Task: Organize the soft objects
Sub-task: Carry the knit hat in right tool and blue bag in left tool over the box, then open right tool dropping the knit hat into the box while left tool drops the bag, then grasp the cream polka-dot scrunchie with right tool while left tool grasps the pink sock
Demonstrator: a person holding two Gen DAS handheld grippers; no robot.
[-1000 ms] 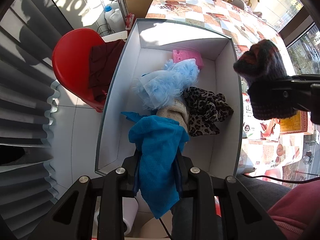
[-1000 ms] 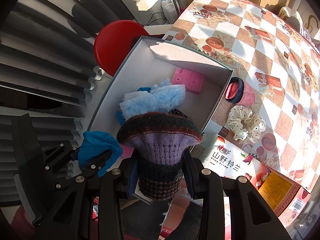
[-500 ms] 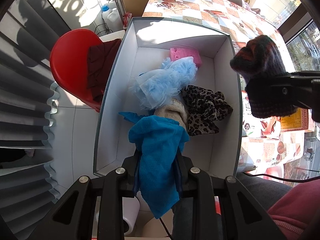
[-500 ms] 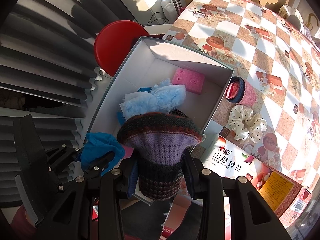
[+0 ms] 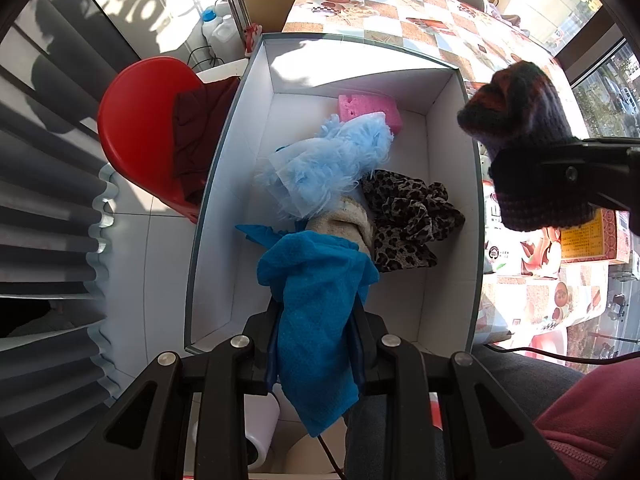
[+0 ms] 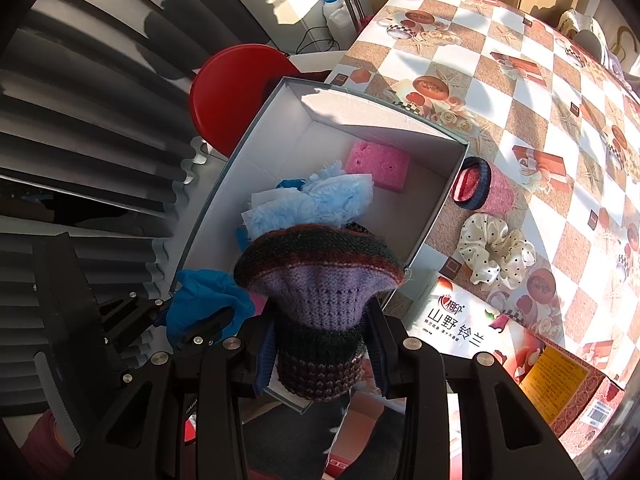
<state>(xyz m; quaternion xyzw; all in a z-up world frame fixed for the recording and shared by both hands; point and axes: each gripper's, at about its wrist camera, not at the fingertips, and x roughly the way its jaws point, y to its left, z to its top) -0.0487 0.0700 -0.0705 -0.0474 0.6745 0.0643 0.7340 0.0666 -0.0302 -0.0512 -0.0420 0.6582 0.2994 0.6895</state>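
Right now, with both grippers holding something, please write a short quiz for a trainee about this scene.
1. True or false: the left gripper is shut on the blue cloth.
2. What does the right gripper hold? A) pink sponge B) knitted hat C) leopard scrunchie
3. Which scrunchie lies outside the white box, on the table?

Key: 1 true; 2 B, the knitted hat; 3 the cream dotted scrunchie.
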